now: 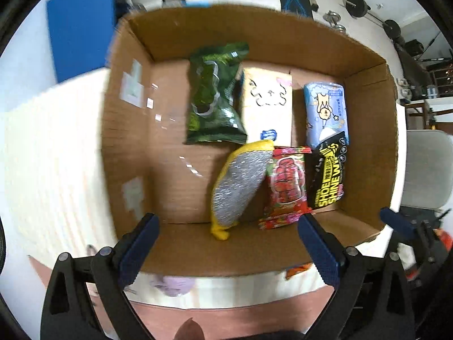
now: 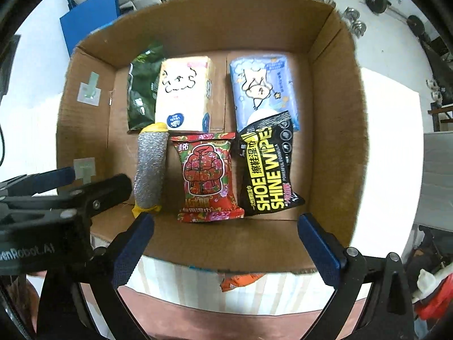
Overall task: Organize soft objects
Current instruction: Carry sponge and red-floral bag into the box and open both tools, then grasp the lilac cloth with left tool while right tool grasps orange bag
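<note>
A cardboard box point(image 1: 175, 175) point(image 2: 85, 130) holds several soft packs: a green bag point(image 1: 215, 96) point(image 2: 143, 90), a cream tissue pack point(image 1: 267, 104) point(image 2: 185, 93), a blue tissue pack point(image 1: 325, 110) point(image 2: 263, 90), a silver-and-yellow scrubber point(image 1: 237, 187) point(image 2: 150, 170), a red wipes pack point(image 1: 287, 187) point(image 2: 209, 178) and a black shoe-wipes pack point(image 1: 328, 175) point(image 2: 267, 170). My left gripper point(image 1: 228, 243) point(image 2: 96, 181) is open and empty above the box's near wall. My right gripper point(image 2: 226, 249) is open and empty, just right of the left one.
The box stands on a pale striped table point(image 1: 48, 155) point(image 2: 390, 153). An orange packet point(image 2: 240, 280) point(image 1: 297, 269) and a lilac item point(image 1: 175, 283) lie by the box's near side. A blue board point(image 1: 79, 25), a grey chair point(image 1: 427, 170) and barbell weights point(image 1: 359, 5) lie beyond.
</note>
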The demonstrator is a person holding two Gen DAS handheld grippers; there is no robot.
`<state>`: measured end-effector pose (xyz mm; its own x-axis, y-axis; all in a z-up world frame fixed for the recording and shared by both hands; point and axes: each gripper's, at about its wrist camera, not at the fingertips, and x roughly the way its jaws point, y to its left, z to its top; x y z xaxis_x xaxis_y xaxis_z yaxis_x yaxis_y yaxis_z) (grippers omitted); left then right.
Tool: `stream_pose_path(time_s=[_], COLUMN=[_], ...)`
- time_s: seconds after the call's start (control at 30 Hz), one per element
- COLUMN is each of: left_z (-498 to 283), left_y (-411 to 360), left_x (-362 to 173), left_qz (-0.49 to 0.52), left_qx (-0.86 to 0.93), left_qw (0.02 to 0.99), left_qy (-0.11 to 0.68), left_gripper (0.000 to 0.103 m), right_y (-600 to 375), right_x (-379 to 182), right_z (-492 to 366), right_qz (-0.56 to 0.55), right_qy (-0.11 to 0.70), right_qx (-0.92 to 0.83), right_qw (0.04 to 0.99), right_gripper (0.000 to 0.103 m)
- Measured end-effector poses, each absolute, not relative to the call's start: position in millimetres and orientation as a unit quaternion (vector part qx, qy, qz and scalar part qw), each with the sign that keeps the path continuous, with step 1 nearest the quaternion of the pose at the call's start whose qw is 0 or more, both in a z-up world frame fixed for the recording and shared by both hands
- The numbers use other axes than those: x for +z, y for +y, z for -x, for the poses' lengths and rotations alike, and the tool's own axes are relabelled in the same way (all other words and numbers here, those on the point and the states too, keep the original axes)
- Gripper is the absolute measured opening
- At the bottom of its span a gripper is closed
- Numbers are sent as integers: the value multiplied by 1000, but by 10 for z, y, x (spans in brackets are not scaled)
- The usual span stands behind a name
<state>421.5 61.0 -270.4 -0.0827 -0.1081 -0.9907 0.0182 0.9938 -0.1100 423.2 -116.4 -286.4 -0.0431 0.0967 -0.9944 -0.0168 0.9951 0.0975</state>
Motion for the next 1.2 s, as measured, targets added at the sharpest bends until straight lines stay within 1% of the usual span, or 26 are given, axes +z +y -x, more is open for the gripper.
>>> stream_pose_path(time_s=[0.17,0.3,0.47,0.57,0.67,0.77,0.87,0.9,1.0,1.1,1.13,1.17,1.2], left_z=[-4041,-3872,-3594,-3311,-3058,-2875,-2809,-2793,-2806,-2847,-2869,-2888,-2903], left_y=[648,577,566,666,774,955,1092,1132,1149,1118,1103,1085,1069], left_x=[-2305,-2202,-1876,-1820,-2052,-2552,-2956,-3130,-3428,-3713,-3807,-3887,-3947], left_qz=[20,17,1,-20,-38,-32,-16,-18,-26,-37,-42,-46,-46], left_qx=[-40,-38,-24,5,25,37,45,50,48,37,37,33,27], left_qw=[718,745,786,810,806,772,742,731,715,699,694,689,683], left_qy=[695,666,618,586,591,634,669,681,697,713,718,722,728], left_gripper=[100,100,100,100,100,100,92,92,92,92,92,92,92], right_y=[-1212,-1197,-1161,-1172,-1201,-1252,-1336,-1348,-1342,-1274,-1248,-1226,-1214], right_x=[-2545,-2339,-2061,-2024,-2232,-2687,-3157,-3292,-3603,-3793,-3848,-3899,-3926], right_z=[-4040,-3844,-3545,-3269,-2960,-2795,-2789,-2804,-2854,-2886,-2891,-2893,-2892], right_qz=[-28,-32,-33,-17,10,24,11,11,5,13,19,22,26], right_qy=[698,680,655,640,645,674,693,695,703,709,712,716,717], right_qx=[41,50,75,89,95,88,77,74,77,84,84,83,79], right_qw=[714,731,751,763,758,733,717,715,707,700,697,693,692], right_gripper=[103,103,103,103,103,103,103,103,102,91,85,75,71])
